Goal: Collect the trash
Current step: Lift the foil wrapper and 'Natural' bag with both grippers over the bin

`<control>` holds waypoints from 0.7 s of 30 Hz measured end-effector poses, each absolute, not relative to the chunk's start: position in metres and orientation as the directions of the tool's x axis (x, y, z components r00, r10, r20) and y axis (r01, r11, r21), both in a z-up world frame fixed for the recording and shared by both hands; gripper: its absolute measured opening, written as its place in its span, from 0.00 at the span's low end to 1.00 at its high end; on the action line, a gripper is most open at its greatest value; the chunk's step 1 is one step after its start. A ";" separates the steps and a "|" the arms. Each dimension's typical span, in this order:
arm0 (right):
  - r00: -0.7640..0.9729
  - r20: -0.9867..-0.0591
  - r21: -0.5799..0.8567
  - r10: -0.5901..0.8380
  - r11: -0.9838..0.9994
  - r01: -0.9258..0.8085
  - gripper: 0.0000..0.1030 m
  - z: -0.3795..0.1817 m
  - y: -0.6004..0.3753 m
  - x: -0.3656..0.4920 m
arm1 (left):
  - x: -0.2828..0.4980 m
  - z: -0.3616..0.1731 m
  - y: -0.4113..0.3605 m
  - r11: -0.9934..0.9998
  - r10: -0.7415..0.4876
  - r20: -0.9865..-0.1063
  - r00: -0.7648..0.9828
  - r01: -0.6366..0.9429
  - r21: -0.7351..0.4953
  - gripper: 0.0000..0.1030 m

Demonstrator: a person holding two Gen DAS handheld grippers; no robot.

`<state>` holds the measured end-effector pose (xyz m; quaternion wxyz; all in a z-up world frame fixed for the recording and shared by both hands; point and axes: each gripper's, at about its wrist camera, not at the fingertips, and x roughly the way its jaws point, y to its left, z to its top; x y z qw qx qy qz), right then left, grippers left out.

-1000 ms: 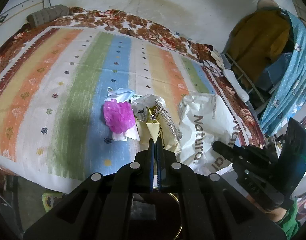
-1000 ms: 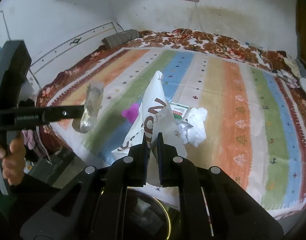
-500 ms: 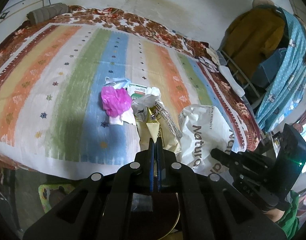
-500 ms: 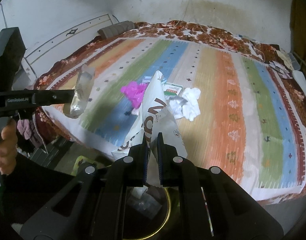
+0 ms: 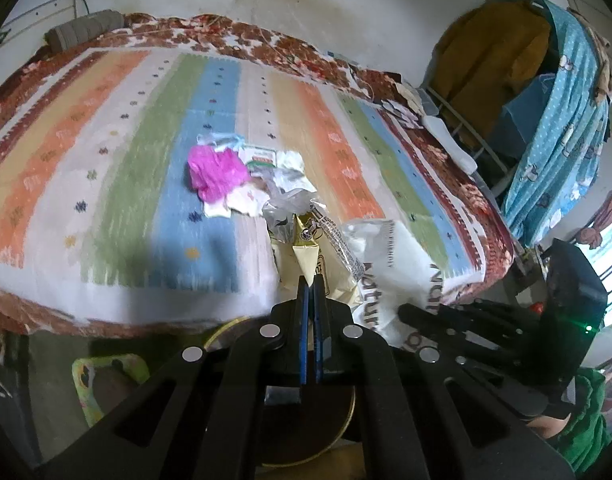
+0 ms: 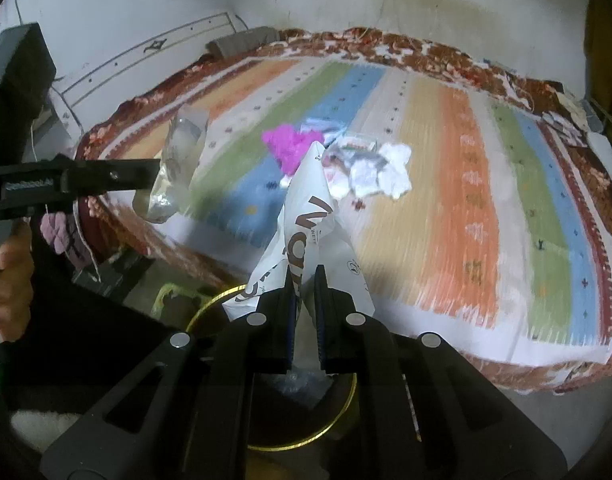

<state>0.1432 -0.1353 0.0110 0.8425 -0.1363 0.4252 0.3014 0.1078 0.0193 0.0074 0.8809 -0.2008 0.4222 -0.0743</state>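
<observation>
Jaws of the left gripper (image 5: 310, 280) press together on a yellow wrapper (image 5: 306, 258) at lower centre of the left wrist view, with crinkled clear plastic (image 5: 290, 210) bunched above it. Right of it hangs a white printed bag (image 5: 390, 256), and the right gripper (image 5: 410, 312) reaches in from the lower right. On the striped bedspread (image 5: 106, 160) at mid-frame lies a heap of trash: a pink crumpled bag (image 5: 216, 174) beside white scraps (image 5: 242, 202). A gold-rimmed bin (image 5: 342, 428) sits at the bottom, under the gripper.

From the right wrist, the right gripper (image 6: 306, 276) pinches the white printed bag (image 6: 310, 216) above the gold-rimmed bin (image 6: 210, 312). At left, the left gripper (image 6: 156, 172) holds clear plastic (image 6: 178, 168); a hand (image 6: 8, 276) grips its handle. Crumpled white tissue (image 6: 382, 176) lies on the bedspread at upper centre.
</observation>
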 end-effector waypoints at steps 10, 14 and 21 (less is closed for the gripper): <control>0.419 -0.835 0.016 0.358 0.776 -0.631 0.07 -0.009 -0.132 0.120 | 0.087 -0.017 0.003 0.917 -0.290 -0.768 0.571 -0.063 -0.394 0.01; 0.398 -0.860 -0.001 0.320 0.778 -0.628 0.07 -0.021 -0.131 0.113 | 0.085 -0.025 -0.002 0.923 -0.278 -0.790 0.546 -0.077 -0.378 0.01; 0.346 -0.905 -0.021 0.247 0.786 -0.618 0.07 -0.046 -0.127 0.109 | 0.085 -0.050 -0.009 0.926 -0.262 -0.850 0.457 -0.130 -0.355 0.01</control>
